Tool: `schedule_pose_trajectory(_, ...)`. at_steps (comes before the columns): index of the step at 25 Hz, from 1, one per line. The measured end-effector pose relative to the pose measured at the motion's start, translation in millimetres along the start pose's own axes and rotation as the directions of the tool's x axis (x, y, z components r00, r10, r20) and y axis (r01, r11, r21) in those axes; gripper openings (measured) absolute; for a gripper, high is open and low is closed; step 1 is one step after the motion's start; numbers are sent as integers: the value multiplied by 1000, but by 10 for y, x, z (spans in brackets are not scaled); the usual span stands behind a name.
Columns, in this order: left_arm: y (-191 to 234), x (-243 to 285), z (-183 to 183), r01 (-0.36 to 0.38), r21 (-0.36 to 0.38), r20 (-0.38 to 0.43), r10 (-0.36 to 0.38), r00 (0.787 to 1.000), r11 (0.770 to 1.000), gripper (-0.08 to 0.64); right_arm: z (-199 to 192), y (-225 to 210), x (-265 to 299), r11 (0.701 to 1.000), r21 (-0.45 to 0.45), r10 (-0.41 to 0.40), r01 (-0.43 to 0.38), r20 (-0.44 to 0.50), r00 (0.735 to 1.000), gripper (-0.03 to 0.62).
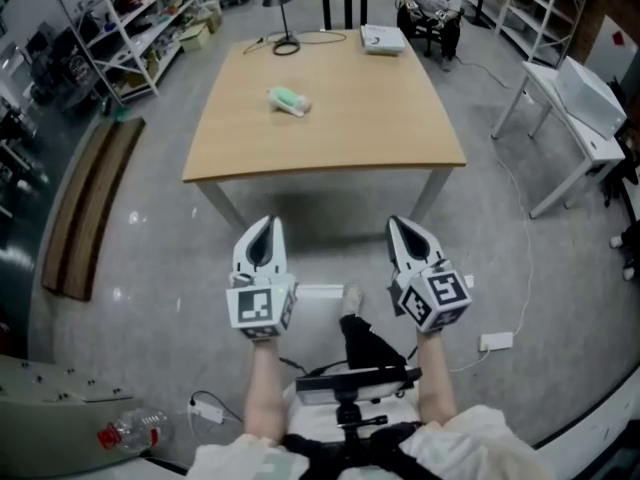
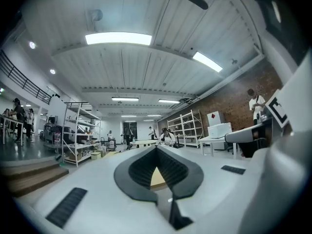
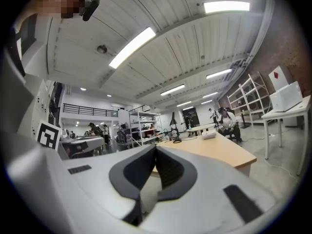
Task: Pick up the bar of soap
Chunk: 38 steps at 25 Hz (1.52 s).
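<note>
Now, the head view first: the bar of soap [image 1: 288, 100] is seen lying on the table [image 1: 330, 153], toward its far left part, well apart from both tools. The left gripper [image 1: 269, 224] and the right gripper [image 1: 396, 224] are held side by side over the floor, short of the table's near edge, and nothing is carried by either. A long reach is called for, so the first risk is judged to be a knock against that near edge if the tools are brought in too low. A black cable [image 1: 285, 44] and a white box [image 1: 382, 38] are set at the far side and could be disturbed only if the reach is overshot.

Over to the left gripper view: the left gripper [image 2: 157, 148] is shown with its jaws pressed together at the tips, with nothing between them. The soap cannot be made out here. If the jaws are not opened before the soap is met, it is likely to be shoved across the smooth top rather than gripped.

Right gripper view next: the right gripper [image 3: 155, 147] is likewise closed and empty, with the table [image 3: 214, 152] seen ahead to the right. Soap is expected to be slick and rounded, so a pinch placed off centre could let it be squirted out.
</note>
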<state>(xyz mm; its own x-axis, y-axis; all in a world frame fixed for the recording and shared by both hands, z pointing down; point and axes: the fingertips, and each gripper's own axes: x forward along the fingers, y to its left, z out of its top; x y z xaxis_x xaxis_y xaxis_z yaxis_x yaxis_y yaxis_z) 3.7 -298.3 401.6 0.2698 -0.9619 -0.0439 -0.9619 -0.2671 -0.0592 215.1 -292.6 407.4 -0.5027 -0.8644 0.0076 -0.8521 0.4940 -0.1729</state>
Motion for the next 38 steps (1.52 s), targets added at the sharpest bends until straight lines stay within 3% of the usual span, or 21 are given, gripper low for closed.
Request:
schedule_pose_trajectory(7,483,1549,-136,26,-2,-16,-26,1000,1000,5,60,-578,1598,998,-17,67,-68,-43,997,3)
schedule_pose_trajectory(10,850,2117,-92,-1,-32,0,1,1000,999,5,180,-614,2320,990,-53,130,-133,-50,990,3)
schedule_pose_trajectory(15,1480,2880,-136,-24,-68,10,24,1000,997,5,265,-590,3316,981,-90,165,-171,-67,984,3)
schedule_pose_trajectory(26,2494,4638,-237,97,-27,7,-97,995,995,5,319,-856,5279,982,-137,118,-132,-105,987,3)
schedule_pose_trajectory(31,2839,5097,-395,89,-53,-23,-90,996,995,5,258,-1004,5853,976,-159,123,-146,-146,982,3)
schedule_pose_trajectory(34,2950,5245,-548,71,-53,-54,-74,996,996,5,-37,-1025,6139,965,-125,198,-232,-236,951,13)
schedule_pose_trajectory(35,2978,5293,-604,63,-55,-67,-66,996,997,5,-178,-1009,6232,954,-115,235,-277,-286,929,60)
schedule_pose_trajectory(37,3008,5403,-705,49,-57,-90,-54,994,997,5,-485,-969,6396,921,-110,303,-374,-400,865,219)
schedule_pose_trajectory(38,3015,5454,-748,45,-56,-100,-50,994,997,5,-634,-952,6466,903,-114,324,-414,-451,832,248)
